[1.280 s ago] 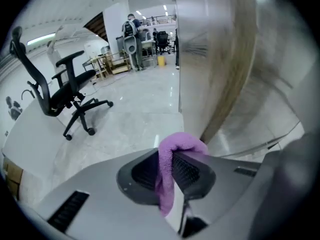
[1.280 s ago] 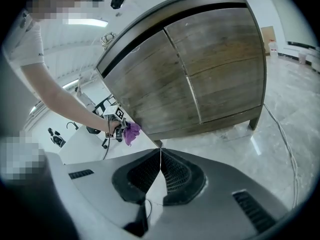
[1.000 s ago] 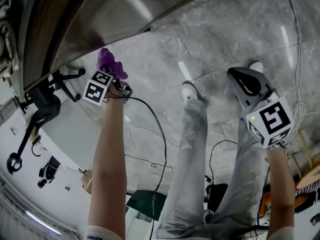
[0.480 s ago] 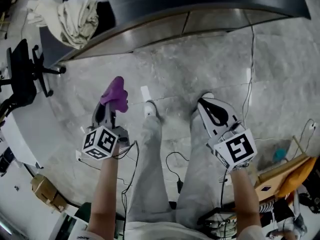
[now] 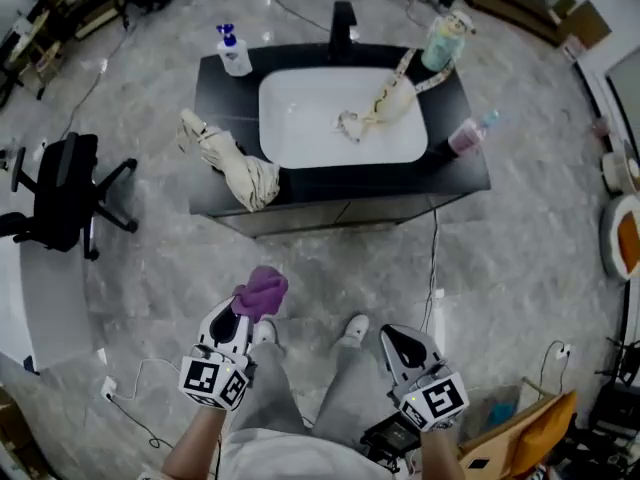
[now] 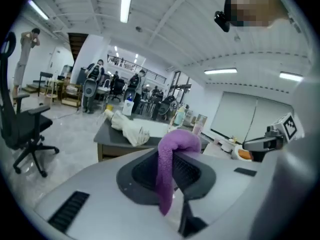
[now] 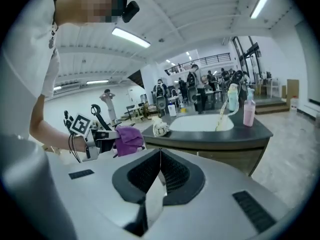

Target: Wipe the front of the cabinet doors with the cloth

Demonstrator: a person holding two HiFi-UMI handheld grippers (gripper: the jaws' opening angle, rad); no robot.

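Head view: the purple cloth (image 5: pixel 262 290) is pinched in the left gripper (image 5: pixel 243 316), the right gripper (image 5: pixel 396 338) is closed empty, and the distant cabinet doors (image 5: pixel 330 214) are best approached squarely.

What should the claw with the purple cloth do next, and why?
Probably carry the left claw forward to the cabinet doors. It grips the cloth firmly, but it hangs well short of the doors, with bare floor between, so wiping cannot start from here.

Bright, even light from ceiling strip lights (image 6: pixel 126 1); fisheye bending at the edges, dark corners, soft shadows.
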